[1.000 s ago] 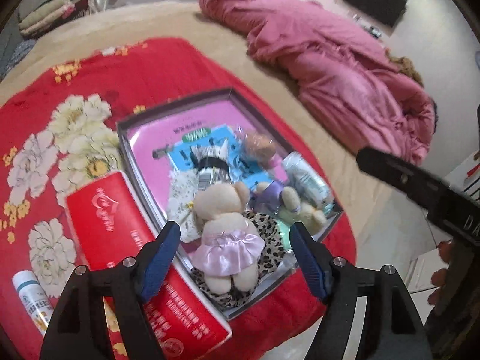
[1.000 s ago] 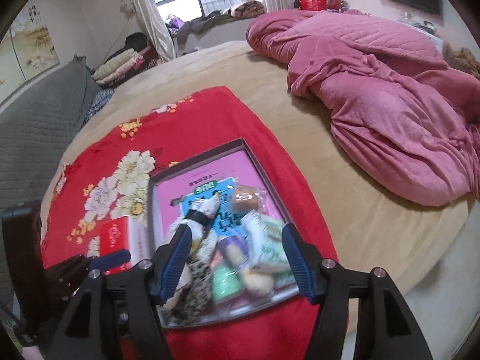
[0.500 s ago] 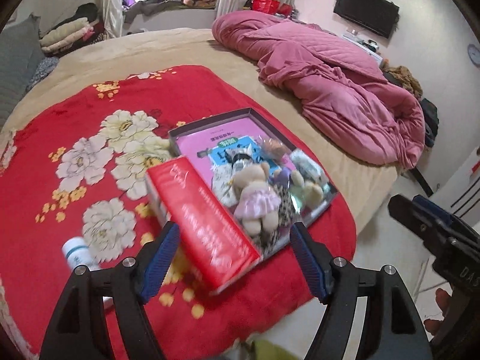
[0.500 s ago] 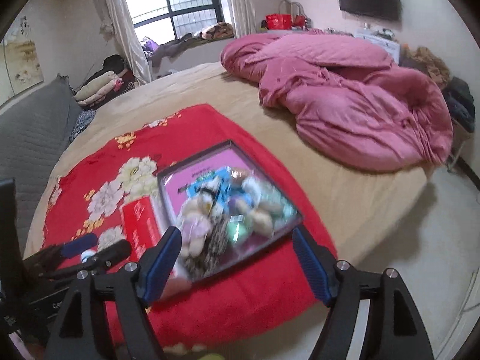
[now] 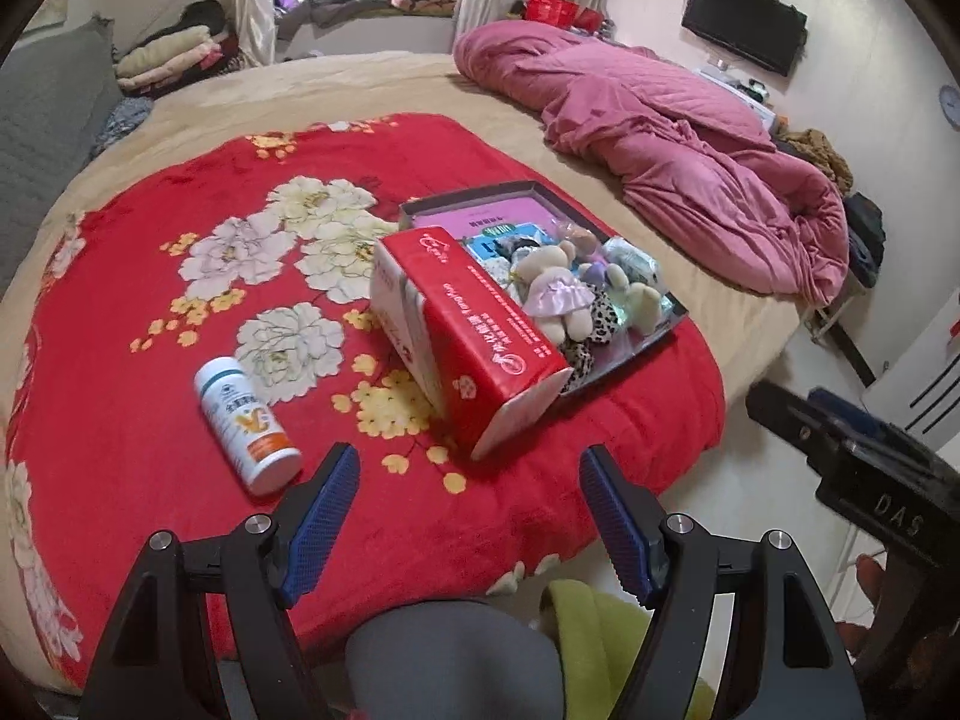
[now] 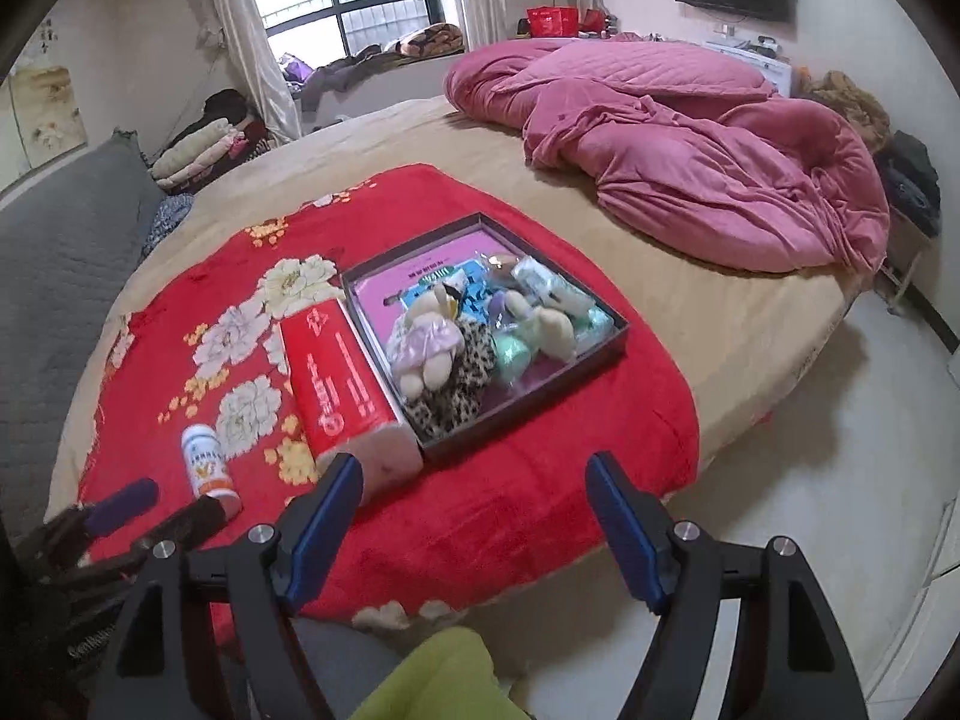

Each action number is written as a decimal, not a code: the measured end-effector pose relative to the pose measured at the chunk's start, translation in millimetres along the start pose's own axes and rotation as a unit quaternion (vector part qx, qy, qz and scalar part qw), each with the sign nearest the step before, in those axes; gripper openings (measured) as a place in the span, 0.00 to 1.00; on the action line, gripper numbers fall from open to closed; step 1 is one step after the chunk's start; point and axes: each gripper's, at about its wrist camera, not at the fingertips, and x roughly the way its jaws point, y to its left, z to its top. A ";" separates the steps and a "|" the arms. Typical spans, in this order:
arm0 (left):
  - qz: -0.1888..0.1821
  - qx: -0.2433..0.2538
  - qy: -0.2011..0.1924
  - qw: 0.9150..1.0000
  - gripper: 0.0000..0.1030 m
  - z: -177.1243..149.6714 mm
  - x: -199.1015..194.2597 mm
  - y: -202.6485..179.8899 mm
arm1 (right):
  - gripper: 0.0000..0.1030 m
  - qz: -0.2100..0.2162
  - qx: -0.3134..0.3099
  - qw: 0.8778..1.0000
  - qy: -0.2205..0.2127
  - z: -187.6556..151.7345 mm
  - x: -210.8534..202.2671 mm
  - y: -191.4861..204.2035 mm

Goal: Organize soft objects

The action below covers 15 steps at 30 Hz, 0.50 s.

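A shallow dark box (image 5: 420, 207) (image 6: 618, 333) sits on a red flowered blanket (image 5: 150, 276) (image 6: 540, 504) on the bed. It holds several soft toys: a cream bear in a pink skirt (image 5: 555, 294) (image 6: 427, 336), a leopard-print plush (image 6: 456, 390) and small pastel toys (image 6: 540, 324). My left gripper (image 5: 468, 516) is open and empty, held back off the bed's near edge. My right gripper (image 6: 474, 516) is open and empty, also back from the bed.
A red tissue pack (image 5: 468, 330) (image 6: 342, 378) leans against the box's left side. A white bottle (image 5: 246, 426) (image 6: 207, 465) lies on the blanket. A pink quilt (image 5: 690, 144) (image 6: 690, 138) is heaped at the far right. Floor lies right of the bed.
Both grippers have pulled back and away from the box, staying open and empty. The toys stay in the box.
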 end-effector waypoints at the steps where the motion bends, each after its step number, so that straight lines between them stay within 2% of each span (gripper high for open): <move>1: -0.006 -0.003 -0.002 1.000 0.75 -1.5 -2.1 1.1 | 0.74 -0.002 0.000 1.000 0.000 -2.5 -0.9 0.4; 7: 0.008 0.003 -0.012 1.000 0.75 -1.8 -9.2 -4.4 | 0.74 -0.025 -0.009 1.000 -0.002 -11.9 -5.7 -3.5; 15: 0.010 0.010 -0.007 1.000 0.75 -3.3 -8.5 -14.6 | 0.74 -0.029 -0.008 1.000 0.002 -18.9 -9.0 -9.0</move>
